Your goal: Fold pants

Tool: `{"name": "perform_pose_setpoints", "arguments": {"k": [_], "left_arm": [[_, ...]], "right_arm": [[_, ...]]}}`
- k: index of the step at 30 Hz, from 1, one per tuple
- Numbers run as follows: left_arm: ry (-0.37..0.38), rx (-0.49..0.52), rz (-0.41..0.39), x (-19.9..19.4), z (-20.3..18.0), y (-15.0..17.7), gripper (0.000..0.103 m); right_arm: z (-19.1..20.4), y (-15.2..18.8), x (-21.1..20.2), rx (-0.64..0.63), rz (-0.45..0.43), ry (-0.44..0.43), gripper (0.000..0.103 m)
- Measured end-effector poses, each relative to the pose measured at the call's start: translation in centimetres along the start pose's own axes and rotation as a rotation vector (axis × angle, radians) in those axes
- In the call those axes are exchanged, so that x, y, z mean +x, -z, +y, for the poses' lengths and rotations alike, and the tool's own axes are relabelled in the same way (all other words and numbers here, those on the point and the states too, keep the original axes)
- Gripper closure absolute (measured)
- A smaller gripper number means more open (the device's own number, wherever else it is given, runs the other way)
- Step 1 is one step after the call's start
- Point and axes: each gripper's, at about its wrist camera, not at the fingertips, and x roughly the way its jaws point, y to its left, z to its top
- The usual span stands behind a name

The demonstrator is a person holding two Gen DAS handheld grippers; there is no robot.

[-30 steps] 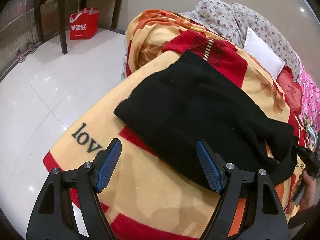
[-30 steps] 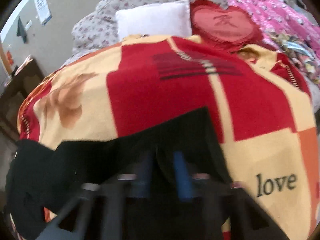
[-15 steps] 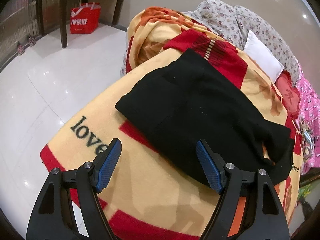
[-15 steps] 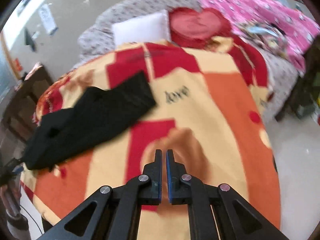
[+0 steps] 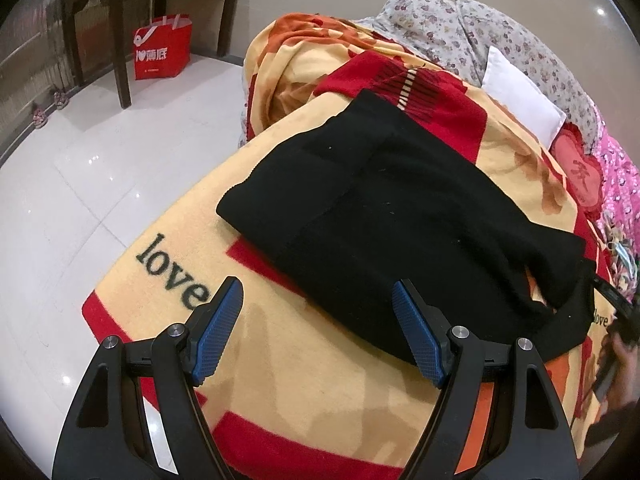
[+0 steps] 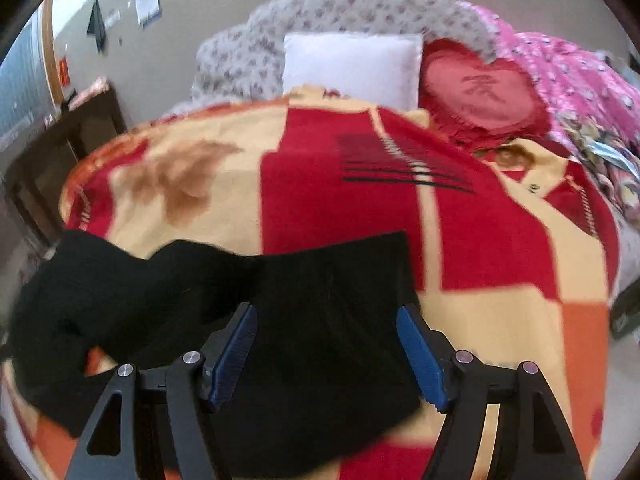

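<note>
Black knit pants lying folded over on the red-and-yellow blanket, one layer lapped on another, a looser end trailing off toward the blanket's near right edge. All places below taken from the pants.

Change noted: right gripper, pinched shut half a second ago over bare blanket clear of the pants, now back above them with jaws just opened wide; black cloth lies under the blue pads, not pressed by them. Left gripper unchanged: hovering at the near hem, spread open, holding nothing. Reads as a fold laid down and let go, right side lining up for a fresh grab; probably one fold remaining, with the bunched end wanting tidying.

Count, left to right:
- red shopping bag, one, on the floor far left of the pants
- pants, one
- grippers, two
- white pillow, one, beyond the pants
- red heart cushion, one, right of the pillow
</note>
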Motion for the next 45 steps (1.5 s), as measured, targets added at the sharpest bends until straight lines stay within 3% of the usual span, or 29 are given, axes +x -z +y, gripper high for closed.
{"name": "perform_pose_setpoints", "arguments": {"k": [1,2,4,5,7,10,15,18,23,24,25,26,27,29,34,39,40,42,44,45], "left_arm": [[-0.001,0.000,0.002,0.1,0.0,0.1,0.025],[-0.003,0.000,0.002,0.1,0.0,0.1,0.025],[-0.008,0.004,0.001,0.2,-0.1,0.0,0.025],[-0.007,0.004,0.001,0.2,-0.1,0.0,0.025],[-0.003,0.000,0.001,0.2,-0.1,0.0,0.025],[-0.002,-0.003,-0.009,0.0,0.1,0.0,0.025],[-0.009,-0.031,0.001,0.5,1.0,-0.1,0.025],[0.031,-0.050,0.011,0.0,1.1,0.1,0.025],[0.045,-0.025,0.001,-0.6,0.8,0.5,0.025],[0.050,-0.025,0.012,-0.5,0.9,0.4,0.025],[0.056,-0.027,0.015,-0.5,1.0,0.4,0.025],[0.062,-0.032,0.014,-0.5,1.1,0.4,0.025],[0.070,-0.046,0.012,-0.6,1.4,0.3,0.025],[0.076,-0.096,0.012,-0.5,2.3,0.1,0.025],[0.091,-0.158,0.021,0.2,2.8,-0.5,0.021],[0.072,-0.142,0.023,1.7,1.4,-1.3,0.019],[0.077,-0.139,0.026,1.9,1.2,-1.4,0.019],[0.102,-0.120,0.017,2.2,0.4,-1.4,0.019],[0.104,-0.102,0.002,2.3,-0.1,-1.2,0.042],[0.097,-0.088,0.012,2.4,-0.4,-1.2,0.078]], "right_arm": [[-0.3,-0.3,1.2,0.005,0.013,-0.017,0.039],[-0.6,-0.3,2.2,0.021,0.025,-0.076,0.064],[-0.6,0.1,2.4,0.030,0.025,-0.115,0.094],[-0.6,0.4,1.4,0.030,-0.008,-0.124,0.097],[-1.0,1.2,-1.0,0.049,-0.050,-0.174,0.097],[-2.3,4.0,-7.6,0.062,-0.124,-0.234,0.097],[-5.3,10.8,-15.6,0.114,-0.129,-0.212,0.097],[-6.4,13.0,-15.5,0.171,-0.051,-0.221,0.097],[-6.4,17.4,-13.7,0.210,0.114,-0.130,0.095],[-6.9,18.0,-13.8,0.248,0.109,-0.110,0.092],[-7.4,18.3,-14.0,0.285,0.090,-0.114,0.081],[-8.2,18.7,-14.5,0.345,0.059,-0.142,0.062],[-8.6,18.7,-14.8,0.382,0.041,-0.167,0.056],[-9.6,18.7,-15.2,0.465,-0.007,-0.240,0.055],[-9.9,17.7,-14.3,0.539,-0.045,-0.283,0.054],[-7.4,16.4,-11.2,0.442,0.035,-0.192,0.051],[-6.7,16.3,-11.3,0.402,-0.008,-0.164,0.052],[-5.8,16.3,-10.7,0.377,-0.013,-0.153,0.057],[-5.0,16.3,-10.3,0.347,-0.018,-0.151,0.086],[-4.3,16.1,-10.2,0.309,-0.023,-0.120,0.089]]}}
